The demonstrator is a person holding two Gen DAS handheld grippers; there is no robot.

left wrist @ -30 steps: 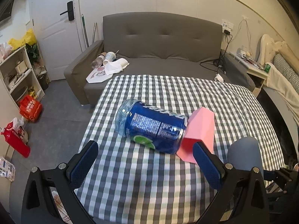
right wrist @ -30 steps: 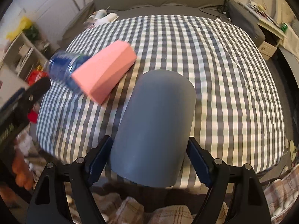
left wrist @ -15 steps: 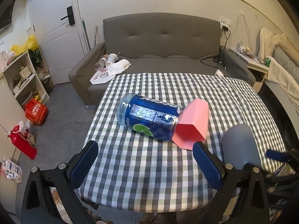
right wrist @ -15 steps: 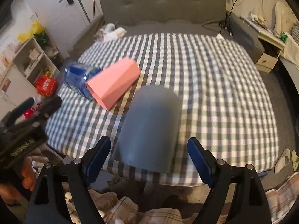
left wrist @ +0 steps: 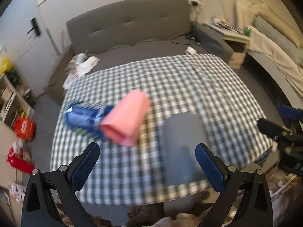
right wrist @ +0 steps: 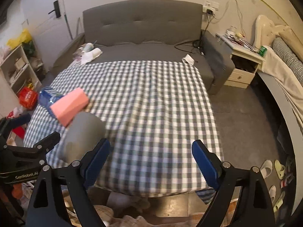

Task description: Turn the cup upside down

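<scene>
A grey cup [left wrist: 181, 143] stands on its rim, closed end up, near the front edge of the checked table [left wrist: 180, 83]; it also shows in the right wrist view [right wrist: 83, 134]. My left gripper [left wrist: 147, 164] is open, pulled back in front of the table, with the cup just beyond its right finger. My right gripper [right wrist: 151, 160] is open and empty, to the right of the cup and apart from it. The left wrist view is blurred.
A pink cup [left wrist: 126, 119] lies on its side against a blue bottle [left wrist: 83, 117] at the table's left; both show in the right wrist view [right wrist: 70, 107]. A grey sofa [right wrist: 144, 30] stands behind, shelves [right wrist: 17, 70] at left, a nightstand [right wrist: 244, 62] at right.
My right gripper has let go of the grey cup and drawn back to the right. My left gripper has swung right and back. The cup stays standing on the table.
</scene>
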